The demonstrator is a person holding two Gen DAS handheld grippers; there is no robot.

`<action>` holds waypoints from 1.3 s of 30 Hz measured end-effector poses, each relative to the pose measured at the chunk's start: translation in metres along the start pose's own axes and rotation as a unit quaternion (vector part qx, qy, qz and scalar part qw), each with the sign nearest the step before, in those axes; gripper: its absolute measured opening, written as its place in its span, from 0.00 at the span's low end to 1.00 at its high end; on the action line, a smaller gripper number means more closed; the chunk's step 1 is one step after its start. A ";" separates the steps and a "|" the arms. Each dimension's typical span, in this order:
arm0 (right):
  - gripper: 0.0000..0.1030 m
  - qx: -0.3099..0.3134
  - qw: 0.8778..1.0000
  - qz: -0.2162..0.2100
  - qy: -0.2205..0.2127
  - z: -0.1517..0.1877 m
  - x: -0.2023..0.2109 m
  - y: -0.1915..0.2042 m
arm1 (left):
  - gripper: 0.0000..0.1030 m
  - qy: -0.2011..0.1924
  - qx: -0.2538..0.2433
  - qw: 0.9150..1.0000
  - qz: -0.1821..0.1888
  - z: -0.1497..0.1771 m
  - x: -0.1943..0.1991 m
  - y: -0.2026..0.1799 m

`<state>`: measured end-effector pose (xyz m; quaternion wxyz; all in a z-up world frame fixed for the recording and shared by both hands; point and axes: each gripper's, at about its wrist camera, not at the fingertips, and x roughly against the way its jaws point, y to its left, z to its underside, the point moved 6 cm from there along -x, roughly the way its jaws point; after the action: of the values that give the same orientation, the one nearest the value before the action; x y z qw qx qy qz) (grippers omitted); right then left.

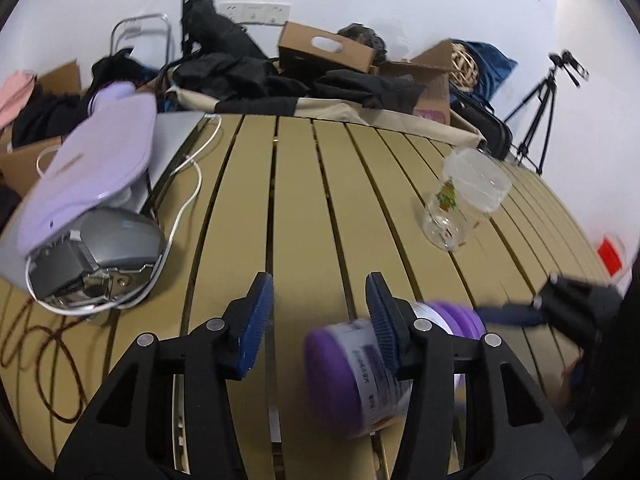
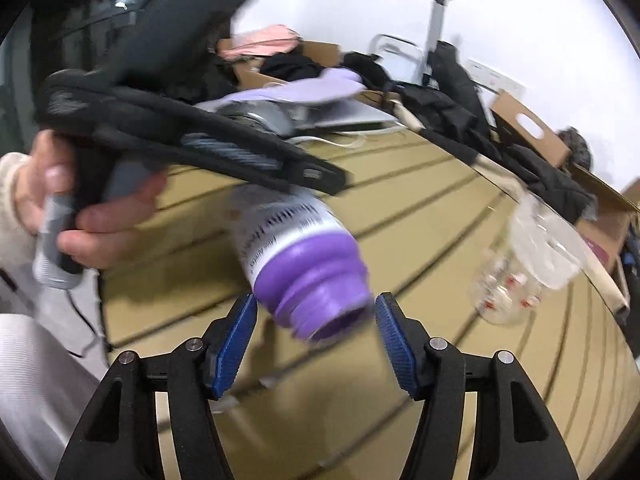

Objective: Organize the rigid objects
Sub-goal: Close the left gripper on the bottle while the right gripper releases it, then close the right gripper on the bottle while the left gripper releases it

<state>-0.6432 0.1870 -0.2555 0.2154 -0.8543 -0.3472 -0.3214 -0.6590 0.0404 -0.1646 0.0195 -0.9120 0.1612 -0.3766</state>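
the purple bottle hangs in the air above the slatted table, blurred in both views. in the right wrist view it sits at about 12 o'clock from the right gripper, its purple neck poking down between the blue pads. those pads stand wide apart with daylight on both sides of the neck, so the right claw holds nothing. the left gripper is open too: in its own view the bottle lies at 4 o'clock, against the outer side of its right finger, not between the pads. whether anything truly pins the bottle, i cannot tell.

from where i stand, the job now is a clean catch. i'd centre the neck between the right pads, bring the fingers square to the bottle's axis, and close on the ridged collar rather than the smooth label. i'd keep the left claw close under the body until the right grip is firm. the glass lies on its side at 1 o'clock, well apart, but it could roll if bumped.
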 end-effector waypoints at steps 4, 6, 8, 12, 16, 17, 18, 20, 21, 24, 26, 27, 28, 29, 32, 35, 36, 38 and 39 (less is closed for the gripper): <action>0.65 -0.045 0.999 0.012 0.003 0.000 0.002 -0.029 | 0.88 -0.002 -0.030 0.999 0.016 -0.012 0.010 -0.009; 0.65 -0.074 0.997 -0.002 -0.004 0.000 0.002 -0.043 | 0.91 -0.019 -0.049 0.998 0.029 -0.021 0.018 -0.015; 0.65 -0.106 0.994 -0.017 -0.013 0.003 0.005 -0.055 | 1.00 0.010 -0.087 0.995 0.054 -0.024 0.014 -0.027; 0.65 -0.172 0.985 -0.013 -0.018 0.007 0.010 -0.082 | 0.99 0.144 -0.159 0.972 0.092 -0.001 -0.023 -0.047; 0.65 -0.199 0.979 -0.020 -0.030 0.013 0.018 -0.092 | 0.58 0.216 -0.146 0.963 0.069 0.012 -0.056 -0.039; 0.65 -0.202 0.979 -0.022 -0.031 0.013 0.018 -0.093 | 0.58 0.206 -0.148 0.965 0.070 0.010 -0.056 -0.039; 0.66 -0.203 0.978 -0.022 -0.033 0.013 0.018 -0.093 | 0.58 0.189 -0.153 0.968 0.068 0.007 -0.054 -0.040; 0.66 -0.202 0.978 -0.022 -0.035 0.010 0.017 -0.093 | 0.58 0.153 -0.163 0.973 0.062 -0.001 -0.049 -0.041; 0.65 -0.203 0.978 -0.024 -0.039 0.008 0.017 -0.093 | 0.58 0.137 -0.164 0.975 0.057 -0.008 -0.048 -0.040; 0.66 -0.199 0.978 -0.024 -0.062 -0.006 0.024 -0.095 | 0.58 0.059 -0.163 0.984 0.034 -0.031 -0.037 -0.039; 0.74 -0.200 0.974 -0.036 -0.097 -0.023 0.035 -0.098 | 0.58 -0.005 -0.170 0.985 0.001 -0.045 -0.032 -0.035; 0.78 -0.207 0.970 -0.053 -0.113 -0.032 0.040 -0.100 | 0.58 -0.025 -0.167 0.986 -0.002 -0.049 -0.031 -0.035; 0.80 -0.218 0.965 -0.078 -0.125 -0.042 0.042 -0.103 | 0.58 -0.043 -0.158 0.986 -0.001 -0.056 -0.031 -0.033; 0.80 -0.226 0.960 -0.102 -0.129 -0.052 0.041 -0.105 | 0.58 -0.056 -0.146 0.988 0.005 -0.062 -0.032 -0.031; 0.80 -0.244 0.944 -0.182 -0.129 -0.081 0.031 -0.109 | 0.58 -0.102 -0.119 0.987 0.019 -0.079 -0.030 -0.027; 0.80 -0.282 0.920 -0.249 -0.109 -0.103 0.012 -0.115 | 0.58 -0.153 -0.117 0.981 0.031 -0.080 -0.010 -0.026; 0.80 -0.293 0.912 -0.268 -0.104 -0.108 0.006 -0.116 | 0.58 -0.161 -0.119 0.979 0.037 -0.079 -0.007 -0.027; 0.80 -0.305 0.899 -0.302 -0.094 -0.116 -0.007 -0.117 | 0.58 -0.170 -0.124 0.977 0.041 -0.080 -0.003 -0.029; 0.79 -0.308 0.894 -0.314 -0.087 -0.118 -0.013 -0.115 | 0.58 -0.172 -0.125 0.976 0.042 -0.081 -0.002 -0.031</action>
<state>-0.7819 0.1883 -0.1653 -0.2016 -0.7486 -0.4988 -0.3875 -0.7077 0.0771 -0.1033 -0.0518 -0.9507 0.2398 -0.1899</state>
